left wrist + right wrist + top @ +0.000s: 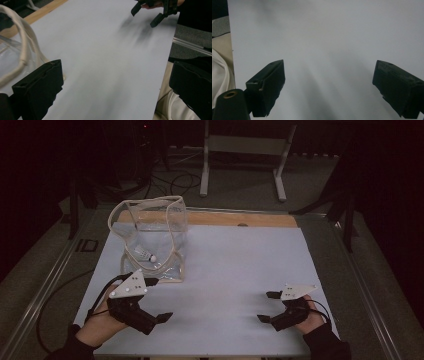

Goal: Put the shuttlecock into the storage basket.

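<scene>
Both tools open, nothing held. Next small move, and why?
Probably ease the left tool forward to the clear bag: its jaws stand open and empty just short of the bag's near edge, with the shuttlecock inside. The right tool sits farther off.

We see bag (15, 50) cut off by left edge in left gripper view; shuttlecock (145, 254) inside too small for detail. Right gripper (152, 12) cropped at top edge there.
</scene>
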Available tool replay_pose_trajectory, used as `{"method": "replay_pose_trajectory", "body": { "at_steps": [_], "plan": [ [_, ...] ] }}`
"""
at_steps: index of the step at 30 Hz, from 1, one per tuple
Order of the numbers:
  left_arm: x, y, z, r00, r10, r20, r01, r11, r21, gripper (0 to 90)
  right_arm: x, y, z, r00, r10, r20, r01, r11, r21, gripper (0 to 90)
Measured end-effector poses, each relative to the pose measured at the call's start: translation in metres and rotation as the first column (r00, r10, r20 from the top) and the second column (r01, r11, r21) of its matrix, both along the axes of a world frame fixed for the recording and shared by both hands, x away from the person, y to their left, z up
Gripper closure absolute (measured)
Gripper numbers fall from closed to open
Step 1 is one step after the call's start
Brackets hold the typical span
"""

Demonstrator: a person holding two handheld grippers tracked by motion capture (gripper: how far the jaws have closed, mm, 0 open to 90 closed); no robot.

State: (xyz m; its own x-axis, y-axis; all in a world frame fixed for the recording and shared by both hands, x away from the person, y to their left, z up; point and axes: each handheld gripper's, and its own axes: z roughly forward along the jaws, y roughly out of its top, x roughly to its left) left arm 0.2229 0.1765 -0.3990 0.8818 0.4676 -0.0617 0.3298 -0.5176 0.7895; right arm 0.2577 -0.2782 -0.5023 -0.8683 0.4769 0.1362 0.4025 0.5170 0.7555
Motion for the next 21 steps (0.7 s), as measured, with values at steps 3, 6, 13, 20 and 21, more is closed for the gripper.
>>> {"method": "replay_pose_trajectory", "body": {
  "at_steps": [3, 6, 13, 20, 21],
  "plan": [
    [-0.001, 0.000, -0.006, 0.9999, 0.001, 0.010, -0.001, 1.0000, -0.006, 0.2, 0.000, 0.000, 0.000, 1.0000, 0.001, 0.000, -0.001, 1.0000, -0.001, 10.8],
    [-0.001, 0.001, -0.013, 1.0000, 0.004, -0.001, -0.004, 0.9999, -0.013, 0.2, 0.000, 0.000, -0.001, 1.0000, -0.001, 0.000, 0.001, 1.0000, 0.002, 10.8],
    [-0.003, 0.002, -0.031, 0.9997, 0.009, -0.023, -0.009, 0.9998, -0.017, 0.2, -0.002, 0.001, -0.004, 1.0000, 0.002, -0.006, -0.002, 1.0000, -0.003, 10.8],
    [-0.002, 0.003, -0.050, 0.9987, 0.018, -0.047, -0.018, 0.9998, -0.010, 0.2, -0.004, 0.001, -0.005, 1.0000, 0.002, -0.006, -0.002, 1.0000, -0.002, 10.8],
    [-0.002, 0.003, -0.053, 0.9984, 0.017, -0.053, -0.018, 0.9998, -0.005, 0.2, -0.004, 0.001, -0.005, 1.0000, 0.006, -0.007, -0.006, 1.0000, -0.001, 10.8]
  ]
}}
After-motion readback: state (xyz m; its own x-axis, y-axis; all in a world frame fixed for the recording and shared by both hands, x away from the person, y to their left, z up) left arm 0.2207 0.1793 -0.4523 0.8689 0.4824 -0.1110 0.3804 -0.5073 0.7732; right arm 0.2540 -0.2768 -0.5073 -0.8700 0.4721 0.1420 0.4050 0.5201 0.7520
